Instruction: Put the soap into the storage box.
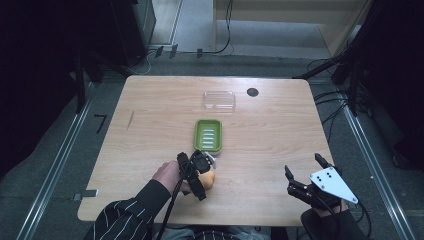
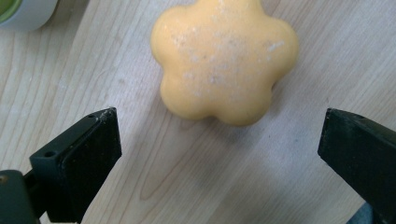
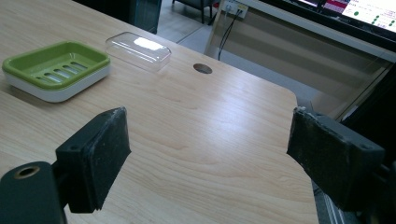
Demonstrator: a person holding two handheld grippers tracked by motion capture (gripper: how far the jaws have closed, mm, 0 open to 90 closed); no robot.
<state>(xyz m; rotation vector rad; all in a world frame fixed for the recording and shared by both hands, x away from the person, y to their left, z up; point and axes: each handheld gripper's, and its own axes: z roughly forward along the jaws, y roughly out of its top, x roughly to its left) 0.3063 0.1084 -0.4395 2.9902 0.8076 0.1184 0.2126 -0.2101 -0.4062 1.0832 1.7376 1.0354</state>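
Near the front edge of the tabletop [image 1: 150, 100], at about 7 o'clock from its centre, the left claw [image 1: 200, 172] hangs over the soap [image 1: 208, 178], a yellow-orange flower-shaped bar lying flat on the wood. From the left gripper view the soap [image 2: 224, 58] sits just ahead of the claw [image 2: 219, 140], whose jaws are spread wide and touch nothing; the bar lies between their lines but beyond the tips. A green dish [image 1: 208, 135] with a slotted floor stands just past the soap at 12 o'clock, close but apart as far as the high view lets me judge. Farther on toward 12 o'clock rests a clear lid [image 1: 219, 99], and beside it at 3 o'clock a dark round hole [image 1: 252, 92] in the tabletop. Down at 4 o'clock, well apart from the soap, the right claw [image 1: 305, 175] hovers near the front right corner, jaws wide apart and empty. Its own view shows the dish [image 3: 56, 70] and lid [image 3: 138, 50] off to the far left.
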